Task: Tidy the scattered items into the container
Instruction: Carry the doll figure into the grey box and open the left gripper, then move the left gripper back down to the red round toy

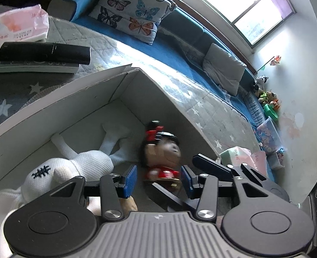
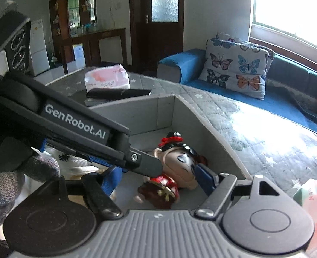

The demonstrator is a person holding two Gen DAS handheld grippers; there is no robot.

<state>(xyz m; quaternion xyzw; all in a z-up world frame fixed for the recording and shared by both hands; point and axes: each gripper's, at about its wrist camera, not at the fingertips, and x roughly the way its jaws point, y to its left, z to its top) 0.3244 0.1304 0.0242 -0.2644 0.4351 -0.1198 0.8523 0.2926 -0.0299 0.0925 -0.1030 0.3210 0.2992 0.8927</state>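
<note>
The doll point(image 1: 161, 150) in the box is smeared with blur; the left gripper's arm point(image 2: 76, 124) hides most of the white plush point(image 2: 76, 161).

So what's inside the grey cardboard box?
Inside the grey cardboard box lie a white knitted plush toy and a red-dressed, black-haired doll figurine. Both tongs cover the near floor.

A bright window point(image 1: 244, 4) spans the white wall point(image 1: 298, 75) above a blue sofa point(image 1: 180, 49) carrying a butterfly-print cushion point(image 1: 130, 10) and a grey cushion point(image 1: 223, 68). Sunlight falls across a grey star-patterned quilt point(image 2: 255, 124). A dark wooden door point(image 2: 158, 21) and cabinet point(image 2: 76, 21) stand opposite.
</note>
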